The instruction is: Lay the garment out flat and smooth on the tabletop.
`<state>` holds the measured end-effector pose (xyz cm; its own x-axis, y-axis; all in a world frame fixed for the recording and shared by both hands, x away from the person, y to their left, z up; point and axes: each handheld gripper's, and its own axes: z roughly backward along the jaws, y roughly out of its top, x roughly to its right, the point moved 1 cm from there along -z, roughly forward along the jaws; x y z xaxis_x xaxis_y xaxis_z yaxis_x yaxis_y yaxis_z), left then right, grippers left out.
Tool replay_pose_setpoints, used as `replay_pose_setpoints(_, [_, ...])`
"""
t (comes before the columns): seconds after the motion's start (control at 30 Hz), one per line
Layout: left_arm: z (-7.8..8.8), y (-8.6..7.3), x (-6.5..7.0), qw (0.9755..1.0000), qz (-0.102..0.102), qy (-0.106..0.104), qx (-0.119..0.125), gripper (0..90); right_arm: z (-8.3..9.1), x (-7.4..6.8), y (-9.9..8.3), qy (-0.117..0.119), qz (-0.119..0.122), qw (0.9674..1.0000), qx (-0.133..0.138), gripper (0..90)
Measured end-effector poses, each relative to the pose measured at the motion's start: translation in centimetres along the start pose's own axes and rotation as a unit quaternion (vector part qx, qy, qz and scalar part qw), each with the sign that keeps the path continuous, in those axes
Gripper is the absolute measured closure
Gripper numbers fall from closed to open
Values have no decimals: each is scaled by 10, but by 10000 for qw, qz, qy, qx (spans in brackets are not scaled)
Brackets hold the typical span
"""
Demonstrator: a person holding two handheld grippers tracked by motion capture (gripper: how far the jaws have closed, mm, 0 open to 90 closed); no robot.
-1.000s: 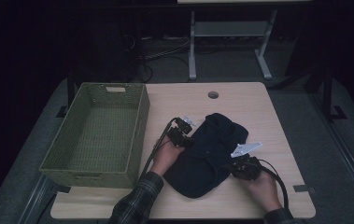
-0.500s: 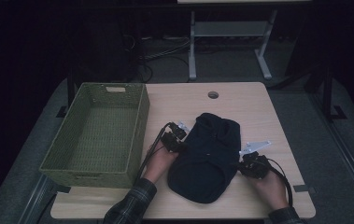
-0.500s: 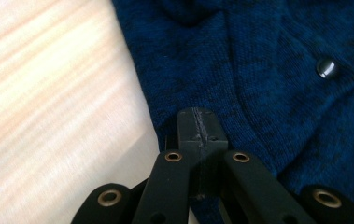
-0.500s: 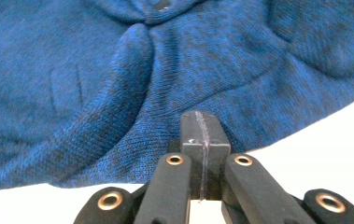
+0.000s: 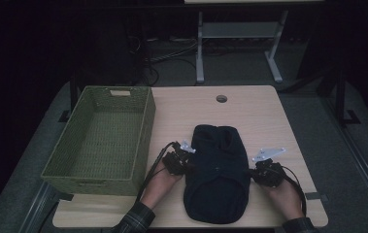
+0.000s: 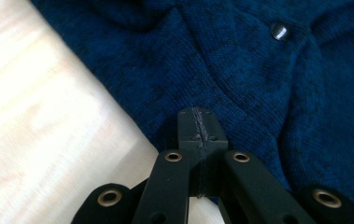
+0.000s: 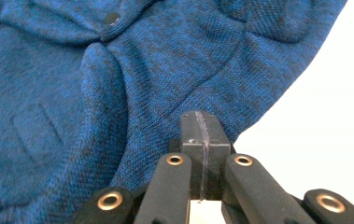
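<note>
Two hand-held grippers flank a dark blue knitted garment (image 5: 217, 177) with small dark snap buttons, which lies folded into a long bundle on the light wooden worktop (image 5: 259, 111), near its front edge and somewhat right of centre. The bundle's long axis runs from the front edge toward the back edge, its narrower end pointing toward the back and the small round hole in the worktop, its broader rounded end toward the person. The left hand-held gripper (image 5: 184, 159) sits at the garment's left border about midway along it, jaws pressed together with no cloth visibly between them, tips resting on or just over the knit in the left gripper view (image 6: 198, 128). The right hand-held gripper (image 5: 258, 170) sits opposite at the right border, likewise closed and empty in the right gripper view (image 7: 201, 130). Each lies just beside the cloth, so neither is clearly nearer. A green woven rectangular basket (image 5: 101, 141) stands along the worktop's left edge, closer to the left hand, so a sideways carry leftward seems the likely move.
</note>
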<state>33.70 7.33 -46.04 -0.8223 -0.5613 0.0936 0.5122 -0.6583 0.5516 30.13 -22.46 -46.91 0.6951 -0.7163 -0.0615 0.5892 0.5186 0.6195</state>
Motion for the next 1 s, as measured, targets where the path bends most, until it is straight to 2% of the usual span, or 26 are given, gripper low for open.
replay_pose_setpoints(0.13, [3, 3, -1, 10000, -9, -28, -24, 900, 1, 1, 3, 57, 45, 10000, -11, 900])
replay_pose_setpoints(0.23, [8, 8, -9, 9998, 96, 41, 170, 900, 6, 8, 10, 96, 26, 9998, 197, 900])
replay_pose_setpoints(0.37, [11, 21, -22, 9987, 272, 150, 402, 900, 9, 21, 27, -3, -11, 9995, 327, 900])
replay_pose_setpoints(0.53, [6, 36, -38, 9966, 469, 269, 619, 900, 0, 47, 55, -66, -185, 9986, 494, 900])
replay_pose_setpoints(0.67, [-10, 44, -49, 9964, 513, 327, 598, 900, -13, 64, 70, -149, -324, 9979, 549, 900])
replay_pose_setpoints(0.77, [-22, 44, -53, 9960, 593, 327, 584, 900, -26, 69, 75, -118, -365, 9978, 547, 900])
replay_pose_setpoints(0.87, [-29, 42, -53, 9970, 518, 364, 453, 900, -42, 70, 75, -113, -336, 9987, 365, 900])
replay_pose_setpoints(0.93, [-29, 41, -52, 9970, 481, 405, 455, 900, -51, 70, 72, -137, -327, 9991, 218, 900])
replay_pose_setpoints(1.0, [-27, 41, -50, 9973, 416, 476, 364, 900, -53, 71, 70, -244, -340, 9990, 156, 900])
